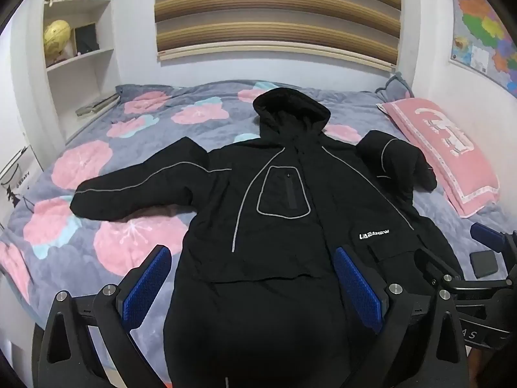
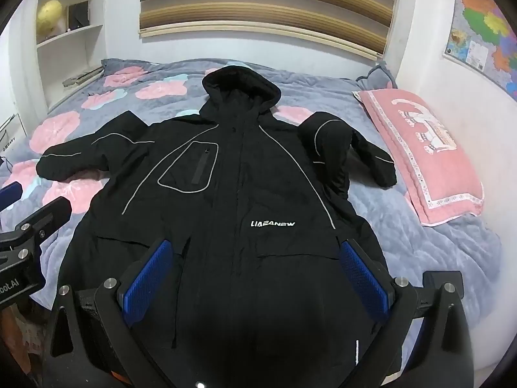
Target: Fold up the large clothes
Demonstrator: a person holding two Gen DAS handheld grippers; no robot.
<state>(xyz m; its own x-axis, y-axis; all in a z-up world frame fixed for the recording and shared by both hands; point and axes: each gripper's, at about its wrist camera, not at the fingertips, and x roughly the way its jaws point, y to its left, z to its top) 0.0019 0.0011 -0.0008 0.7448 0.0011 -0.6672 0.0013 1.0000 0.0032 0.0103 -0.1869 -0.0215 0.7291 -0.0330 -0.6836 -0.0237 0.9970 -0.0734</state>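
Observation:
A long black hooded coat [image 1: 284, 200] [image 2: 239, 194] with grey piping and white lettering lies front up on the bed, hood toward the far wall. Its left sleeve [image 1: 135, 187] stretches out flat; its right sleeve [image 2: 342, 148] is bent and bunched beside the pillow. My left gripper [image 1: 252, 258] hangs open over the coat's lower part, blue pads wide apart with nothing pressed between them. My right gripper [image 2: 255, 255] is likewise open above the hem area. Each gripper shows at the edge of the other's view: the right gripper [image 1: 452, 271], the left gripper [image 2: 35, 216].
The bed carries a grey quilt with pink flowers [image 1: 97, 161]. A pink pillow [image 1: 446, 155] [image 2: 426, 152] lies at the right. A small dark flat object [image 1: 483, 263] rests on the quilt at right. White shelves [image 1: 80, 55] stand at the far left, a map [image 1: 484, 32] hangs right.

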